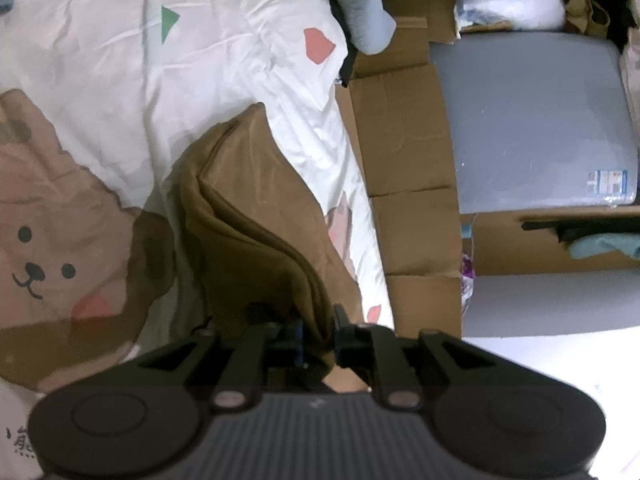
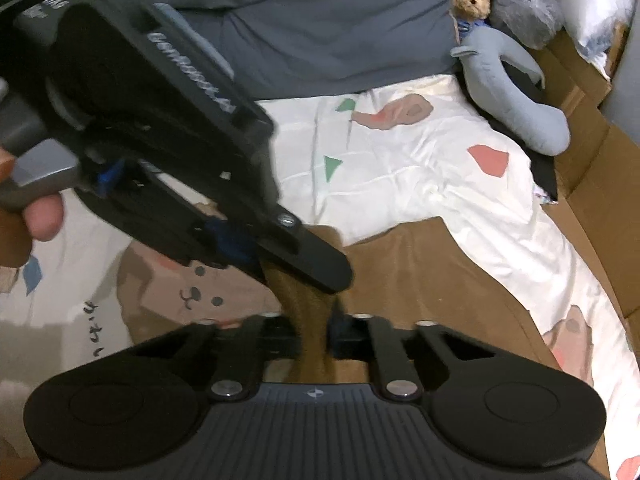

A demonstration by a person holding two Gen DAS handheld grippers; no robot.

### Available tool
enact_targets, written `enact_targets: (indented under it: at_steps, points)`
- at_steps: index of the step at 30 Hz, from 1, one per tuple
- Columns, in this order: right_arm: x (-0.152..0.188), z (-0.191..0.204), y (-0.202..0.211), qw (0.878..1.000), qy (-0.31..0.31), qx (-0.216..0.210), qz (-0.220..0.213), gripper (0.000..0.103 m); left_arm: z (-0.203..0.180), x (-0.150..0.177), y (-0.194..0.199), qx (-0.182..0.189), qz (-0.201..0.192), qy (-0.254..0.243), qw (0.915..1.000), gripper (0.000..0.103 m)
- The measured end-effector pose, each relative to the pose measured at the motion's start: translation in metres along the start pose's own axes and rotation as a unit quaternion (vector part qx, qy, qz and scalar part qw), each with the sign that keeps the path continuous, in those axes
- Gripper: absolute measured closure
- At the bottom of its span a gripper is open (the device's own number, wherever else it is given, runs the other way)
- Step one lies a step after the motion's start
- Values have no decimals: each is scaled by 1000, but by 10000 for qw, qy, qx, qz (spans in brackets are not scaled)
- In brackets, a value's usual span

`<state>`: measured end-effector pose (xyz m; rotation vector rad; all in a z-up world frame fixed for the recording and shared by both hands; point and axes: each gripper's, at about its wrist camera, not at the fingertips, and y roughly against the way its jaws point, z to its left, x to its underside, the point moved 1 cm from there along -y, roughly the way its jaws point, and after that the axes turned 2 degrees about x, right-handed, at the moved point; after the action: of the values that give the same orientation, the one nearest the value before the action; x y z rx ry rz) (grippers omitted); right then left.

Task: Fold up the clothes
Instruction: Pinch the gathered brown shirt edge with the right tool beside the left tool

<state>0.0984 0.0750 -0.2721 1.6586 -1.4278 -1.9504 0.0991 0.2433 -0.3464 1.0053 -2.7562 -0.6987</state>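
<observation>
A brown garment [image 1: 248, 208] lies partly folded on a white bedsheet with bear prints [image 1: 100, 60]. My left gripper [image 1: 318, 338] is shut on the near edge of the brown garment, which hangs in layered folds from its jaws. In the right wrist view my right gripper [image 2: 314, 338] is shut on a bunched strip of the same brown garment [image 2: 420, 280]. The left gripper [image 2: 280, 252] shows there too, close above the right one, pinching the same bunch of cloth.
Cardboard boxes [image 1: 404, 160] and a grey flat case [image 1: 536, 120] stand beside the bed. A grey plush toy [image 2: 516, 108] and a small teddy bear [image 2: 474, 0] lie at the bed's far corner. A grey blanket [image 2: 320, 20] covers the far part of the bed.
</observation>
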Motion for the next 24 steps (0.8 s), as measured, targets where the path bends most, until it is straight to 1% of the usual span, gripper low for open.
enact_targets:
  at_steps: [1,2,3,4,5,8,12,14,19,22,24]
  points:
    - [0,-1,0,10000,-16,23,-10,97,1,0,1,16,-32,27,10000,83]
    - [1,-2,0,10000,-21,37,-21,97,1,-1,2,32,-63,53,10000,68]
    - [2,-3,1,10000,-25,52,-31,97,2,-1,3,48,-95,80,9999,42]
    - [2,-4,1,10000,-30,64,-43,98,2,-1,4,65,-126,106,9998,30]
    - [3,-4,3,10000,-44,52,-62,98,4,-3,5,83,-134,125,9998,14]
    - [4,-3,5,9999,-49,24,-105,98,10,-9,5,33,-86,144,9999,13]
    - [5,-2,6,9999,-62,-16,-95,98,21,-18,-1,-318,-27,90,9995,12]
    - [6,-3,7,9999,-129,-42,-93,98,27,-22,-5,-405,-59,106,9991,12]
    - [7,-8,10,9994,-295,-85,-141,98,42,-39,-24,-487,-71,119,9987,13]
    - [8,-12,10,9991,-373,-87,-161,98,48,-52,-36,-434,-50,136,9990,14]
    - [9,-15,11,9989,-424,-89,-174,98,51,-61,-47,-525,14,84,9986,15]
